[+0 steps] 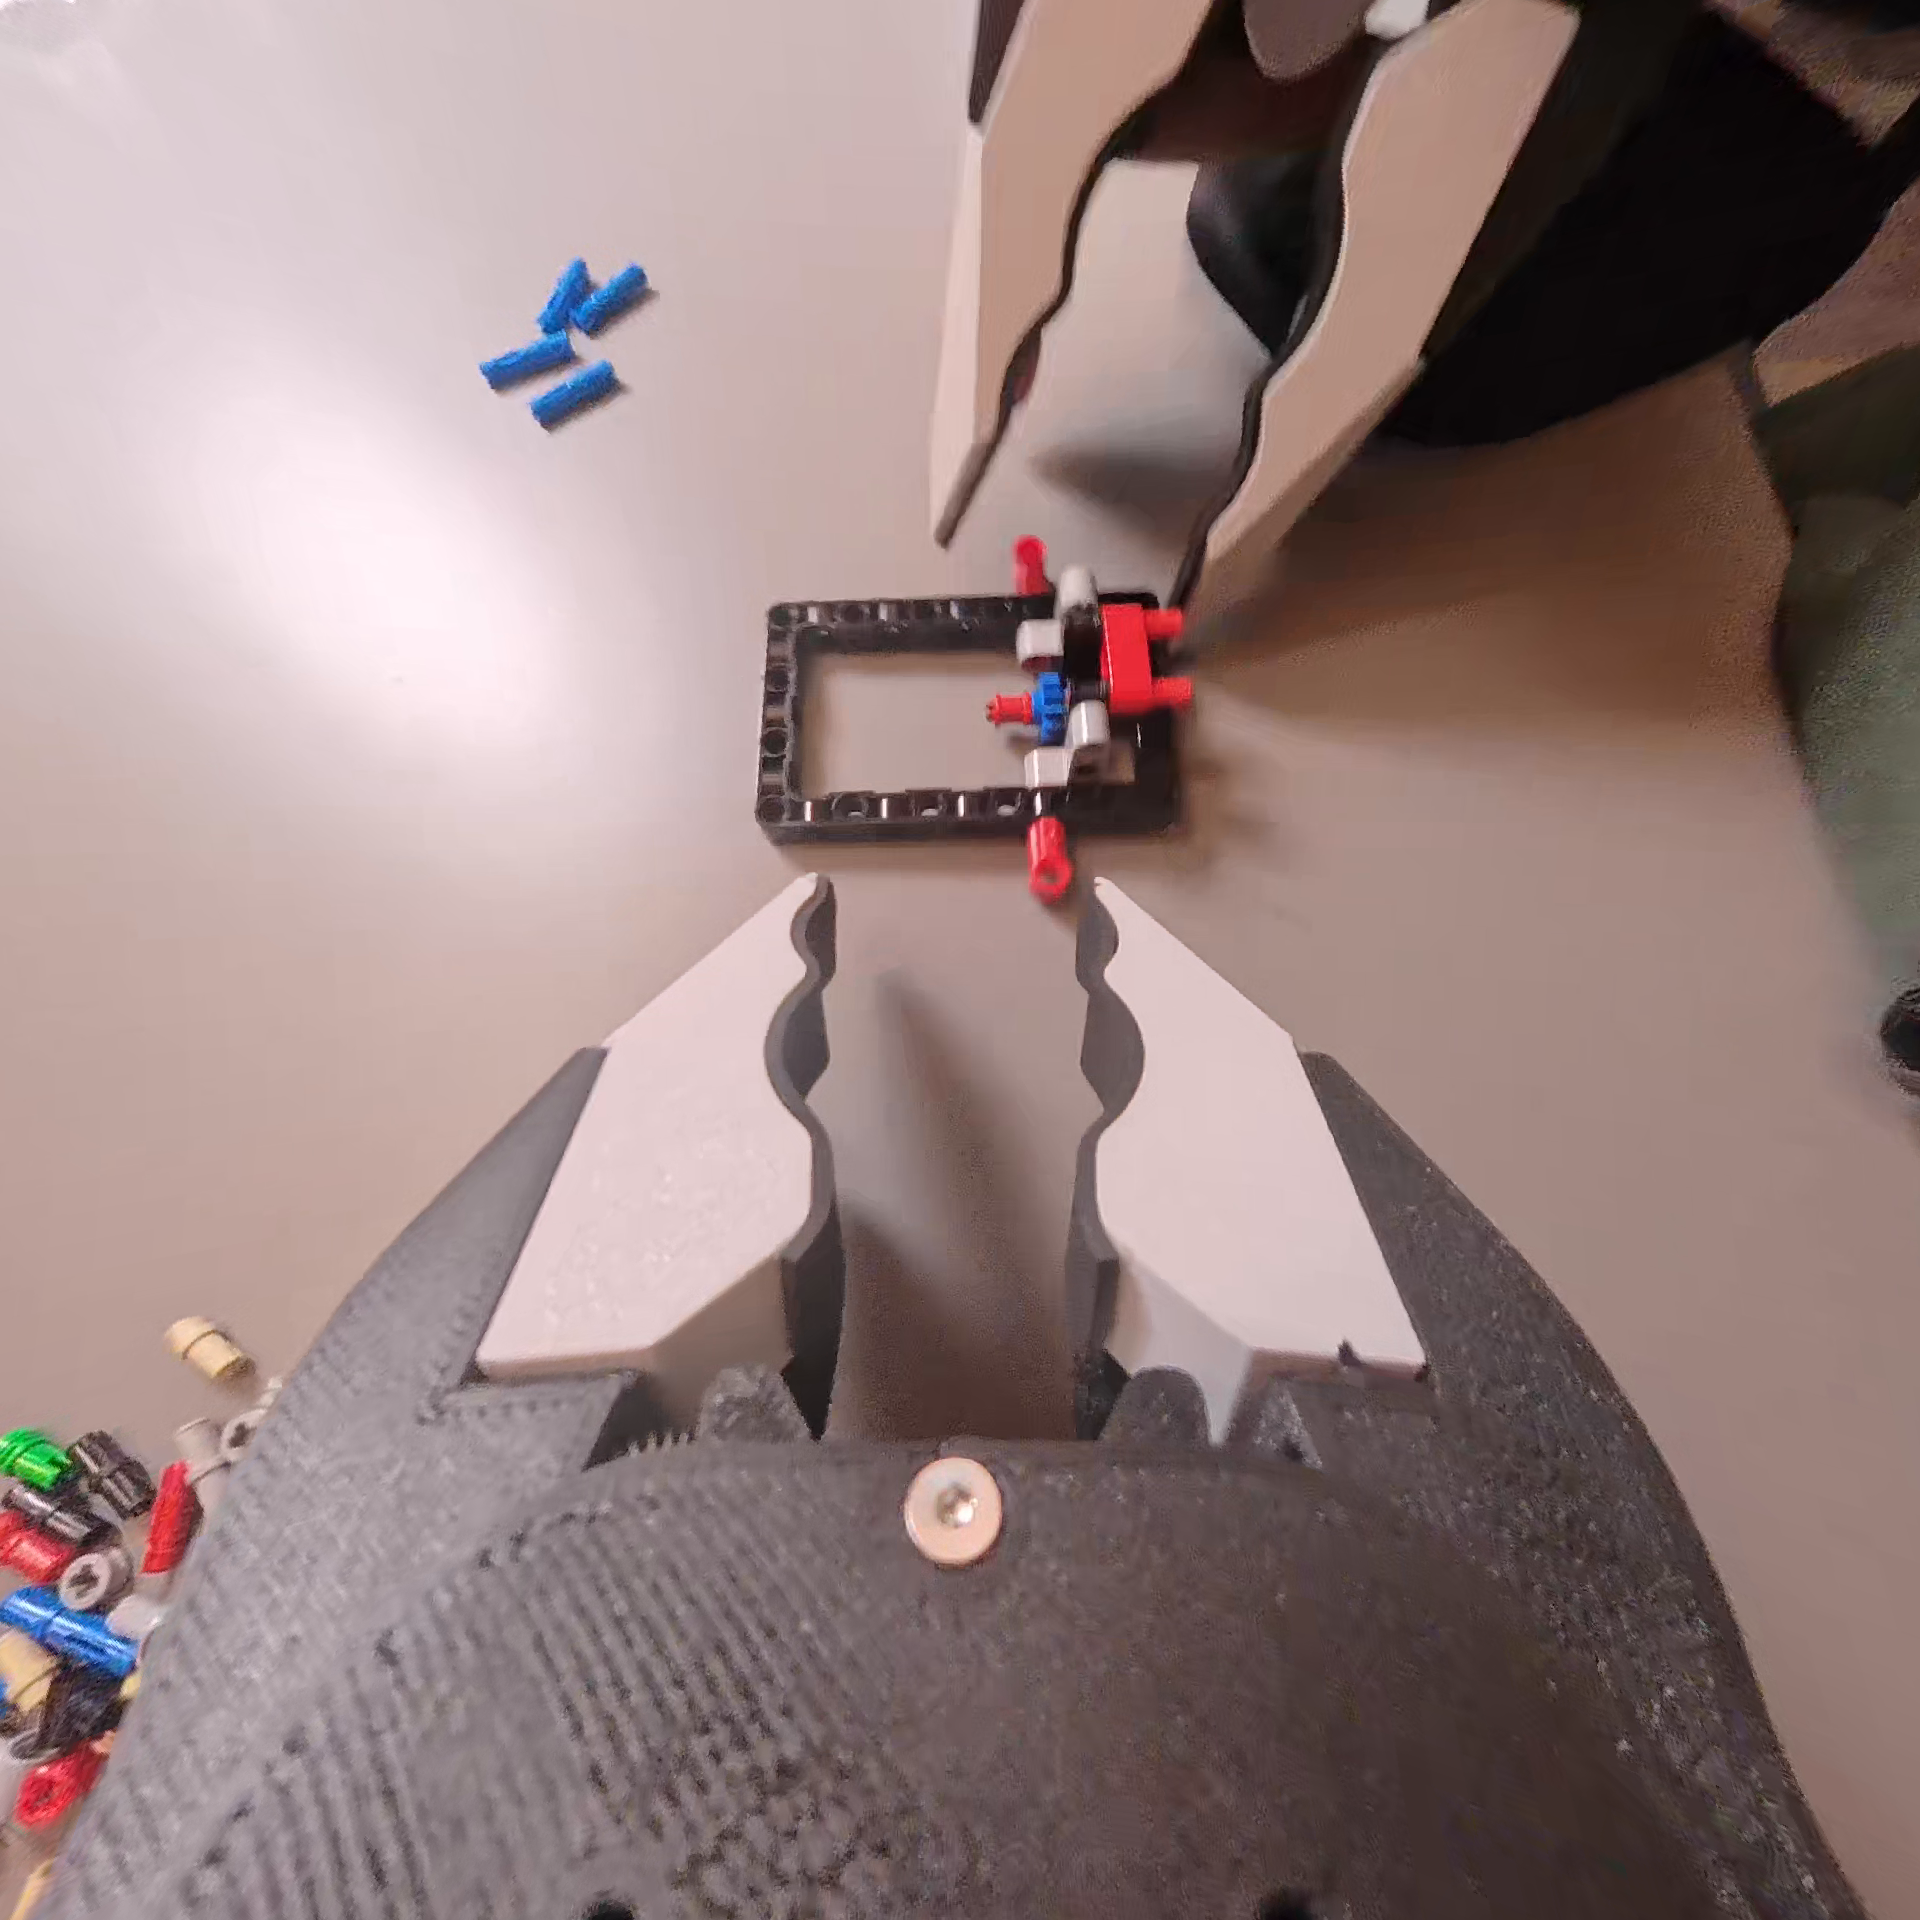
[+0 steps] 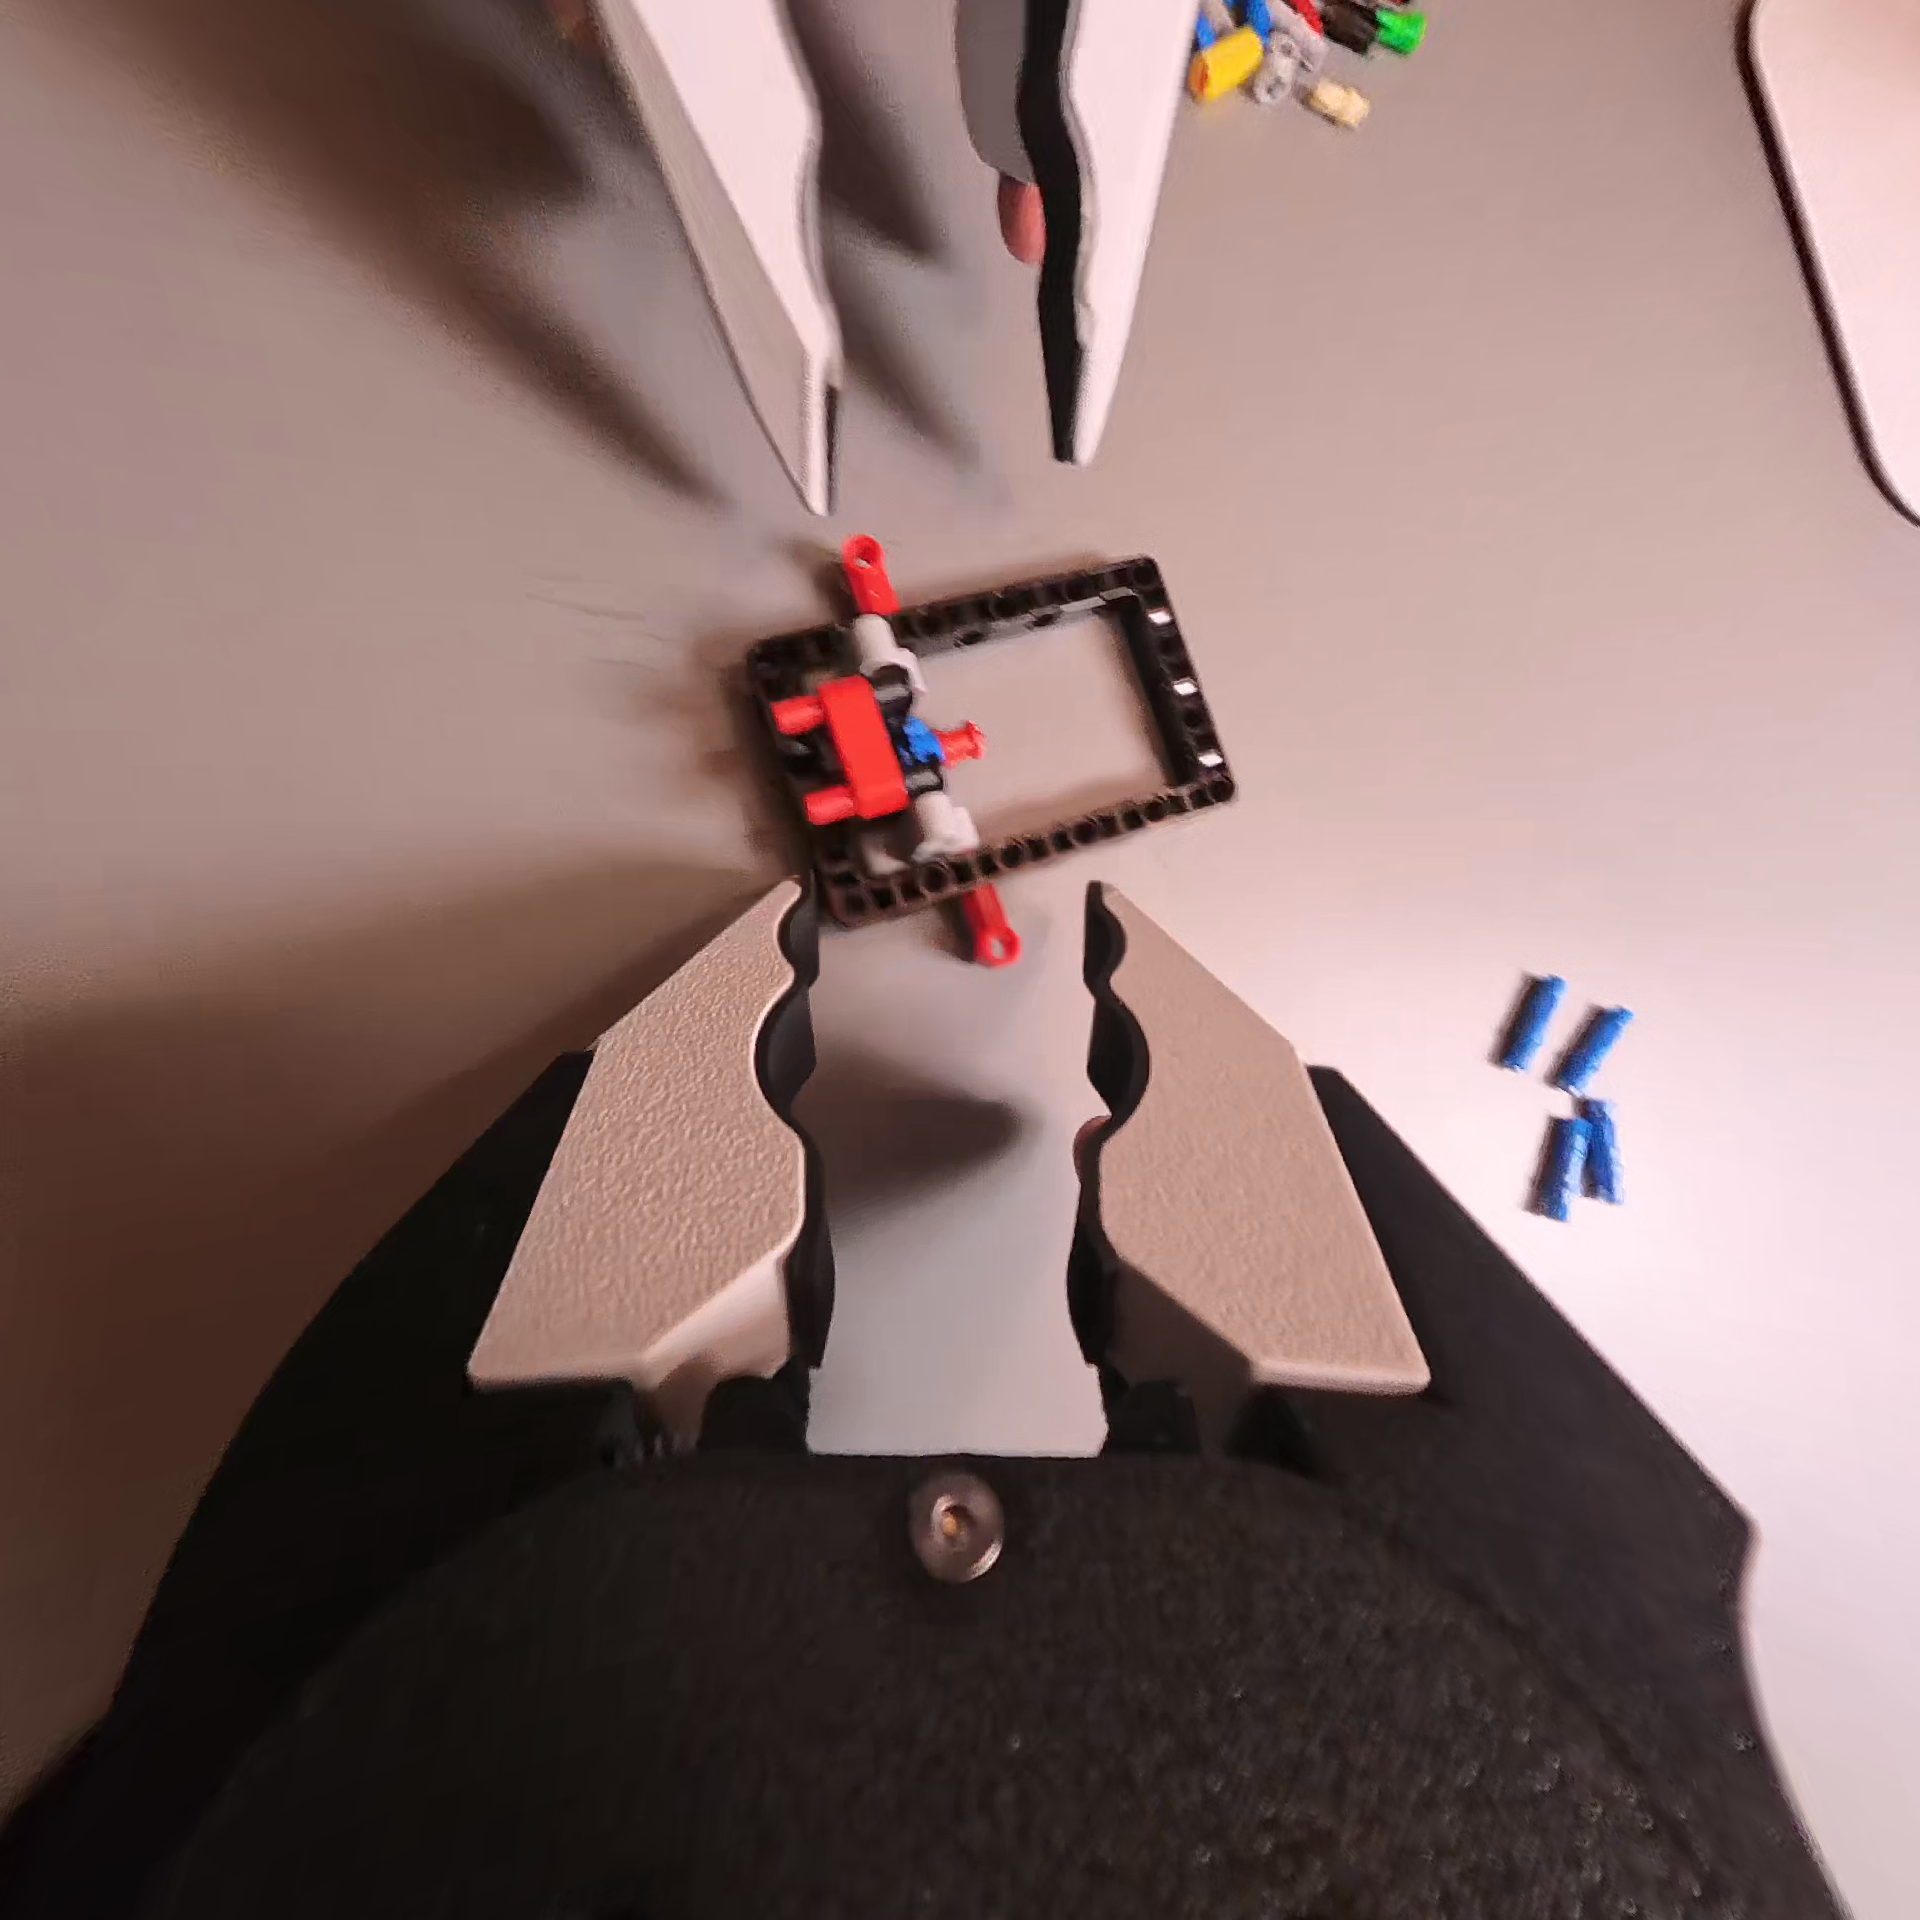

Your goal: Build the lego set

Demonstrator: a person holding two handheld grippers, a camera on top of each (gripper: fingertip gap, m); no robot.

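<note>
1. Left wrist view shows the black frame (image 1: 971,717) lying flat on the counter (image 1: 312,623), near the counter edge beside the person. It already carries a cross-assembly at one short end: a red beam (image 1: 1127,649) with red pins, a blue gear (image 1: 1049,707), grey connectors (image 1: 1060,623) and a red axle (image 1: 1047,857) running across the frame.
2. By my judgement the build is at an early stage: one small sub-assembly is seated, and most of the frame's holes are bare.
3. Parts not yet used: a cluster of blue pins (image 1: 566,343) lies well apart from the frame, and a mixed pile of loose pieces (image 1: 73,1558) sits toward another side of the counter, partly hidden by the gripper body.
4. Left gripper (image 1: 956,894): jaws apart, released, holding nothing; its tips are near the frame's long side and just beside the red axle's end, without clear contact.
5. Right gripper (image 2: 945,899): jaws likewise spread and empty. One tip looks to be at or touching the frame's short end by the red beam; blur prevents certainty.
6. Neither gripper carries a new piece.
</note>
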